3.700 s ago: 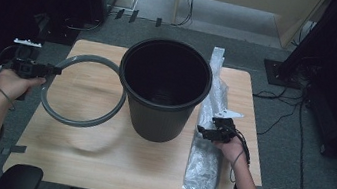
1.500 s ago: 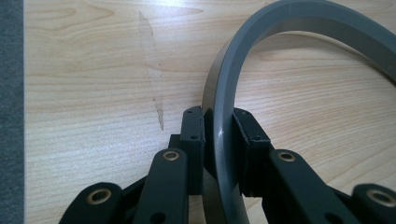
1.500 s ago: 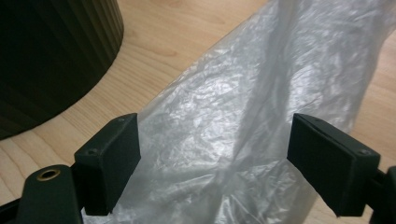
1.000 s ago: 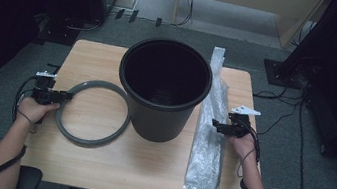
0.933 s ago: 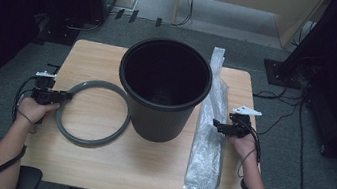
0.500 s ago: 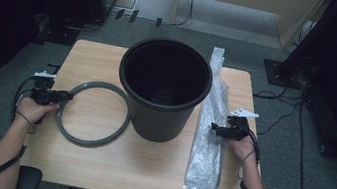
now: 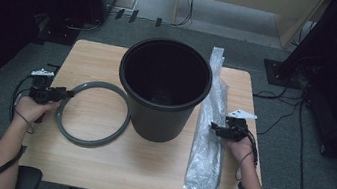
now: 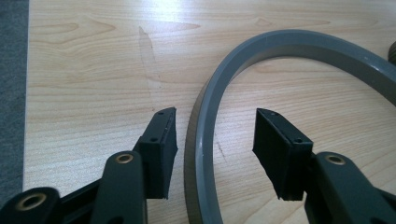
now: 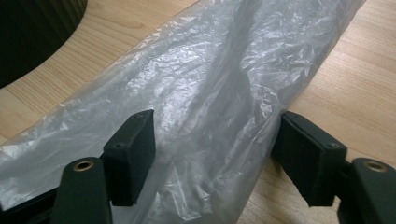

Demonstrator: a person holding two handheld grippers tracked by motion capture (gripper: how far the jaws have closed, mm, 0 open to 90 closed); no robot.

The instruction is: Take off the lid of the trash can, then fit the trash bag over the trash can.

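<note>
Grey ring and clear plastic bag, each straddled by wide-spread jaws, either side of a black bin.

The grey ring (image 8: 205, 140) lies flat on the wooden table (image 7: 96, 159), left of the black bin (image 7: 163, 91); the left gripper (image 8: 215, 140) has its jaws spread across the ring's rim, not pinching. Right of the bin, the long crumpled plastic bag (image 9: 210, 116) lies lengthwise, and the right gripper (image 9: 215, 144) straddles it, jaws parted, the right-hand jaw touching the film.

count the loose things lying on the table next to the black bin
2: a grey plastic ring flat on the wood left of the bin, and a folded clear plastic bag stretched along its right. Nothing appears hidden.
</note>
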